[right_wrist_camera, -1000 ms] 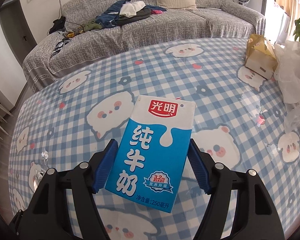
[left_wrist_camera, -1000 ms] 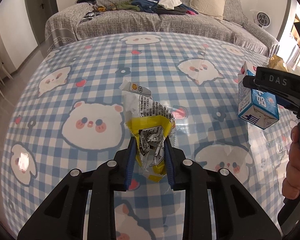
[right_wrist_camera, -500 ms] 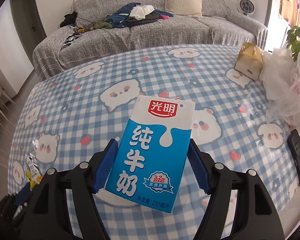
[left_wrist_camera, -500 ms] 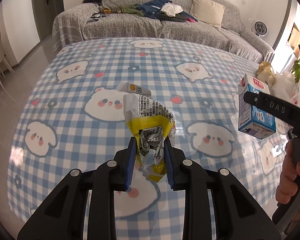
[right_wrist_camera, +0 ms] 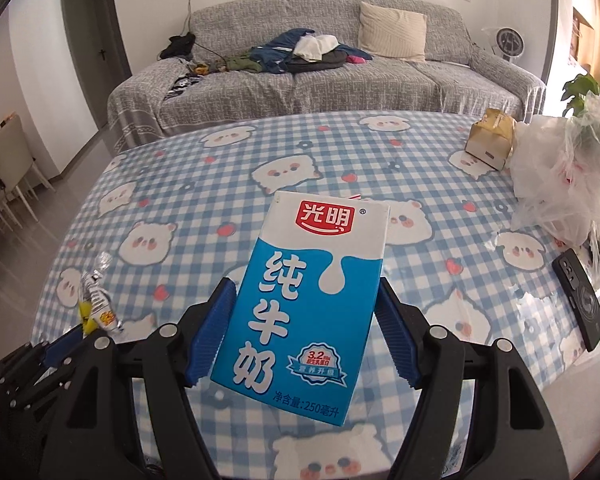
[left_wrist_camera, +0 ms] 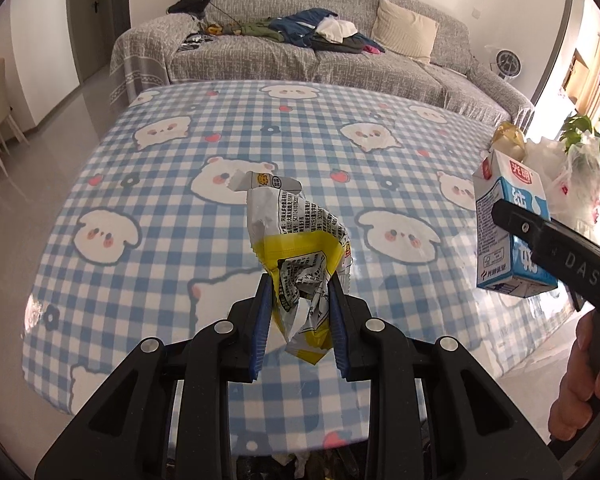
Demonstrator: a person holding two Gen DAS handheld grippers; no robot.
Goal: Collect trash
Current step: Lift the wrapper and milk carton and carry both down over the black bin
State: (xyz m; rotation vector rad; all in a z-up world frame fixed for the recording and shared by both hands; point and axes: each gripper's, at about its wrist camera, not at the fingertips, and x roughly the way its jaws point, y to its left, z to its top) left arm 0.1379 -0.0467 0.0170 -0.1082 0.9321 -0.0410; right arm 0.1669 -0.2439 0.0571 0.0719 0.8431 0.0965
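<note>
- The crumpled snack wrapper [left_wrist_camera: 300, 264], silver and yellow with black print, is held in the air above the counter [left_wrist_camera: 172, 184], over its near edge.
- The left gripper [left_wrist_camera: 299, 316] has its jaws clenched on the lower, yellow part of the wrapper; the blue pads press it from both sides.
- The milk carton [right_wrist_camera: 304, 300], blue and white with a red logo, is also in the air, tilted a little, above the near part of the counter toward its right edge.
- The right gripper [right_wrist_camera: 303, 334] has its jaws grasping the carton, one blue pad on each narrow side.
- A person's hand [left_wrist_camera: 584, 380] holds the handle of the right gripper.
- The counter carries a blue and white checked cloth with bear faces.
- Near the far right corner stands a tan cardboard box [right_wrist_camera: 490, 138], and just beside it, along the right edge, lies a heap of clear plastic bags [right_wrist_camera: 564, 176].
- A black phone [right_wrist_camera: 580, 298] lies flat at the right edge, nearer than the bags.
- Behind the counter is a grey sofa [right_wrist_camera: 380, 80] with clothes and a cushion on it.
</note>
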